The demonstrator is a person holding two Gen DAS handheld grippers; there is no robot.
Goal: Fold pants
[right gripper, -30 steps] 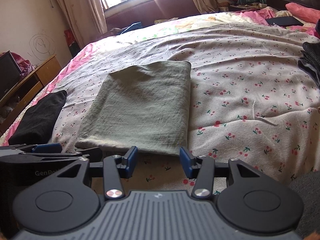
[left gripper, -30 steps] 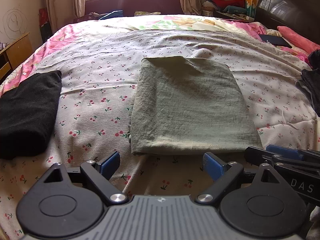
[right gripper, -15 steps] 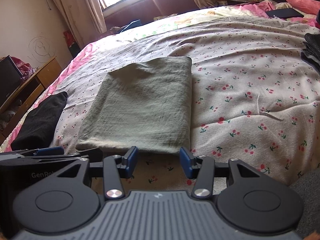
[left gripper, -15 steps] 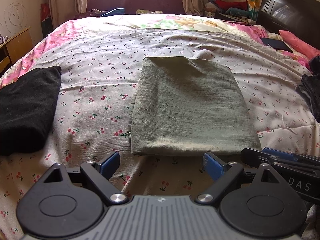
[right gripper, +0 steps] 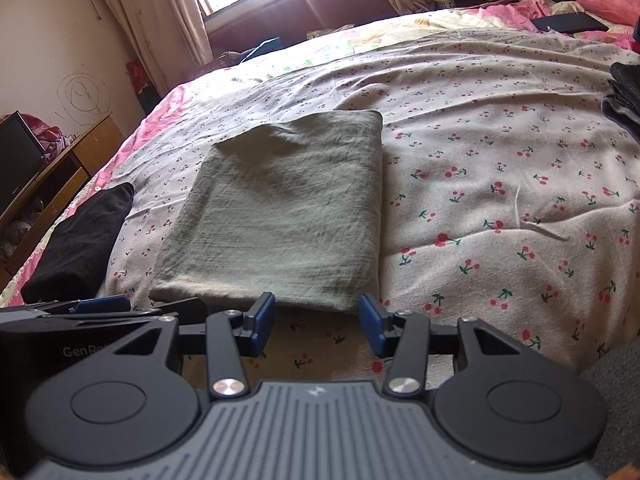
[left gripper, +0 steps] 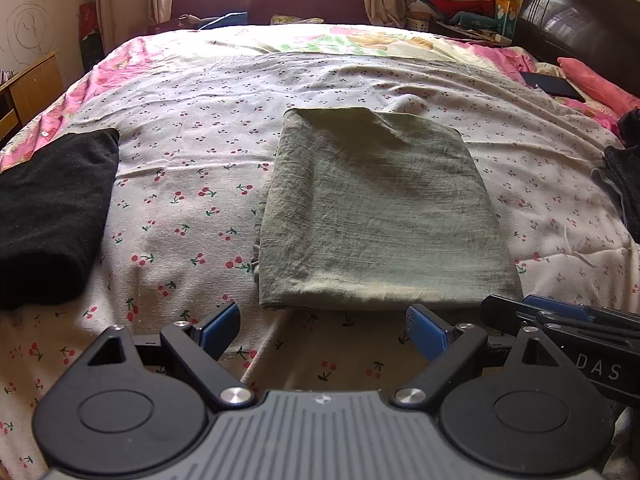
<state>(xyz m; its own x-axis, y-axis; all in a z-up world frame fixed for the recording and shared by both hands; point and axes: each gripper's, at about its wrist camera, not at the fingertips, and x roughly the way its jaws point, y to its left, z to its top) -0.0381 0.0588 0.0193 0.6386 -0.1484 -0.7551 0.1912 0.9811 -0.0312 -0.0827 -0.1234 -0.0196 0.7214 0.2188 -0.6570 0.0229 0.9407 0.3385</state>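
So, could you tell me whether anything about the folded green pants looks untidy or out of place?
Mostly no: the green pants lie folded in a neat rectangle on the cherry-print sheet. Only the far edge is uneven, where the cloth dips into a crease near the far right corner. Both grippers sit open and apart from the pants.

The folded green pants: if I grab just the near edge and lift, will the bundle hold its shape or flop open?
The folded green pants look like thin, wrinkled woven cloth, so they would probably droop. The stacked layers at the near edge look loose, so one pinch may catch only some. The far corner already puckers, suggesting the fold shifts easily if pushed.
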